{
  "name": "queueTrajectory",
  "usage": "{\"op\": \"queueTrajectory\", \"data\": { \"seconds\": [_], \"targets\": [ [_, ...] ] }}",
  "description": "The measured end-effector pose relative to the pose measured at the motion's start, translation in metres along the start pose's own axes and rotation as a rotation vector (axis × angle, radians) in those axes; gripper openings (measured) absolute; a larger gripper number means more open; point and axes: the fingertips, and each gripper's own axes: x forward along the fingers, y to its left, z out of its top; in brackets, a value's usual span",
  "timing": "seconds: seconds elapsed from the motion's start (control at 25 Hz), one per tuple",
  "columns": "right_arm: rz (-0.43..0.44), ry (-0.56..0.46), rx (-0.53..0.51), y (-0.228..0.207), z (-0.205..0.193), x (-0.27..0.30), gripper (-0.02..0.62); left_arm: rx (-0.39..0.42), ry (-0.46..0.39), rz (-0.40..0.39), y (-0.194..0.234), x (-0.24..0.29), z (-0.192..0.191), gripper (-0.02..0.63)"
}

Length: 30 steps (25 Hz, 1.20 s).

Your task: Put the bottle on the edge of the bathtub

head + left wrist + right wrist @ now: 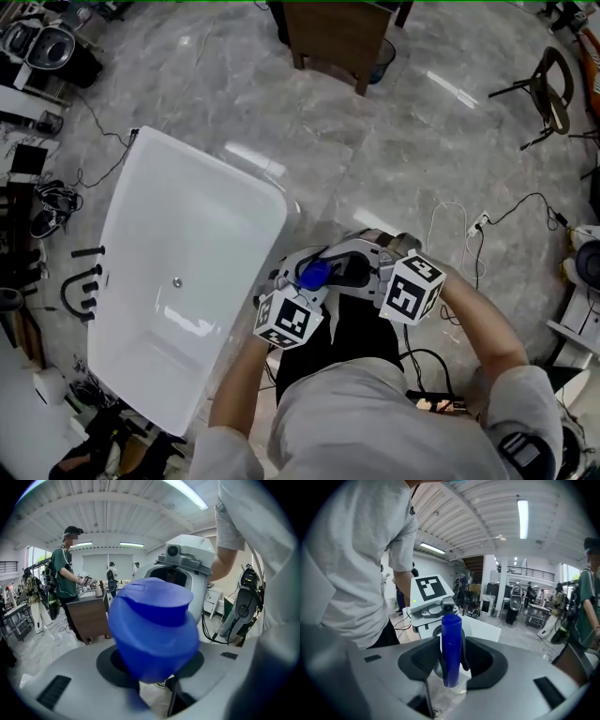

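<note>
At your far left the white bathtub (187, 234) stands on the grey marble floor (403, 159), and its long right rim runs close past your left arm (246, 384). The blue bottle (314, 275) is not on that rim. It is up in the air in front of you, to the right of the tub and apart from it, where your two grippers meet.

Your left gripper (302, 281) is clamped on it. In the left gripper view the bottle (154, 630) sits deep between the jaws, its capped top close to the camera, and it fills the gap between the dark pads. That gripper's marker cube (284, 321) faces up at you, just below the bottle in the head view.

Further right, your right gripper (451, 663) has its jaws parted. In the right gripper view the bottle (451, 648) stands upright between its two dark pads, near their tips and close to both, with its bottom end hanging free above the floor. The left gripper's body shows right behind it there. The right gripper's own cube (411, 289) sits to the right of the bottle in the head view.
</note>
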Motion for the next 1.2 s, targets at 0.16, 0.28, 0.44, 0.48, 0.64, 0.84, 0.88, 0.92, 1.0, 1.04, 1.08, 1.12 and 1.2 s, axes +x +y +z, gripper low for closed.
{"op": "queueTrajectory", "data": {
  "seconds": [0.16,0.28,0.44,0.48,0.64,0.84,0.88,0.92,1.0,1.04,1.08,1.12,1.2],
  "targets": [
    [0.124,-0.012,-0.038,-0.023,-0.014,-0.008,0.161,-0.064,0.03,0.038,0.018,0.023,0.009,0.161],
    [0.177,-0.026,-0.046,-0.04,-0.022,-0.014,0.16,-0.071,0.047,0.047,0.031,0.036,0.013,0.161],
    [0.253,-0.039,-0.052,-0.055,-0.034,-0.017,0.16,-0.092,0.06,0.042,0.041,0.057,0.017,0.161],
    [0.267,-0.036,-0.055,-0.058,-0.038,-0.018,0.161,-0.096,0.065,0.04,0.044,0.062,0.016,0.161],
    [0.326,-0.033,-0.063,-0.069,-0.054,-0.019,0.16,-0.095,0.085,0.016,0.051,0.08,0.014,0.161],
    [0.374,-0.068,-0.053,-0.084,-0.07,-0.019,0.146,-0.117,0.052,0.033,0.066,0.098,0.012,0.161],
    [0.371,-0.075,-0.05,-0.088,-0.073,-0.018,0.144,-0.123,0.04,0.05,0.071,0.101,0.011,0.161],
    [0.366,-0.081,-0.049,-0.091,-0.076,-0.017,0.144,-0.13,0.026,0.069,0.075,0.103,0.01,0.161],
    [0.358,-0.093,-0.052,-0.096,-0.08,-0.013,0.144,-0.148,0.002,0.105,0.081,0.105,0.006,0.161],
    [0.355,-0.1,-0.054,-0.097,-0.081,-0.011,0.144,-0.157,-0.006,0.119,0.084,0.105,0.004,0.162],
    [0.352,-0.108,-0.051,-0.099,-0.083,-0.01,0.144,-0.165,-0.014,0.133,0.087,0.105,0.002,0.163],
    [0.346,-0.117,-0.041,-0.102,-0.085,-0.01,0.144,-0.175,-0.024,0.148,0.089,0.105,0.001,0.161],
    [0.328,-0.136,-0.006,-0.107,-0.09,-0.009,0.144,-0.206,-0.055,0.185,0.095,0.107,-0.002,0.161]
  ]
}}
